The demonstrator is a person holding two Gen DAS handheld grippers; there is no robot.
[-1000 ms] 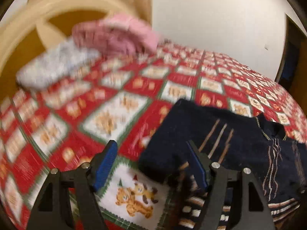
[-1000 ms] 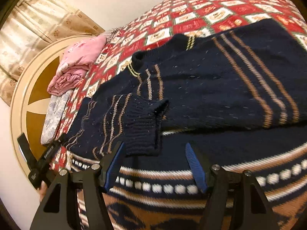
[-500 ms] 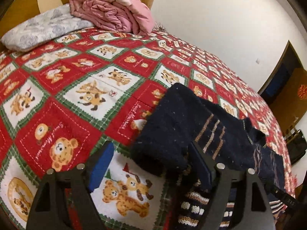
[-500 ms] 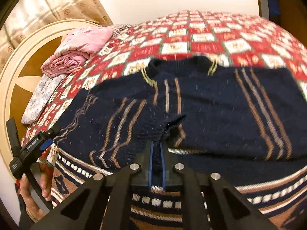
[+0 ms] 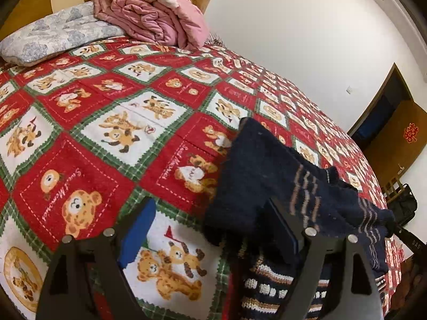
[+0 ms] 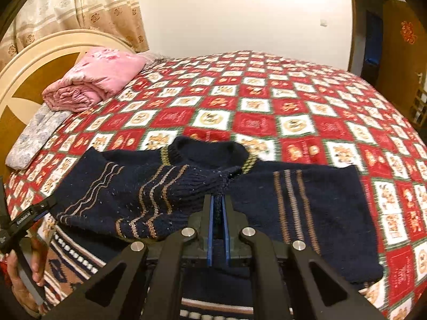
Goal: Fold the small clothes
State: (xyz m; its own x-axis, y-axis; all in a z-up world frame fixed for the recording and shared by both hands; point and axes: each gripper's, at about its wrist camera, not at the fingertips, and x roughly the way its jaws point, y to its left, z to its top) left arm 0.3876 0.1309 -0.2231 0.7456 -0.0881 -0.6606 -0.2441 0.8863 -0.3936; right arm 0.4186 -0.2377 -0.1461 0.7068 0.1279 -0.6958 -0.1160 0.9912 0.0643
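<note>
Red teddy-bear bed holds a dark sweater. Right gripper pinches one sleeve cuff; left gripper gapes wide, holding nothing. Folding looks barely started.

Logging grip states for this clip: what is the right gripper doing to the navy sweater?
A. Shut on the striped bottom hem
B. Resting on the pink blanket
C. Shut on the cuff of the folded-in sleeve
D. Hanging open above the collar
C: in the right wrist view the right gripper has its blue pads pressed together on the sleeve cuff of the navy sweater, below the collar.
</note>
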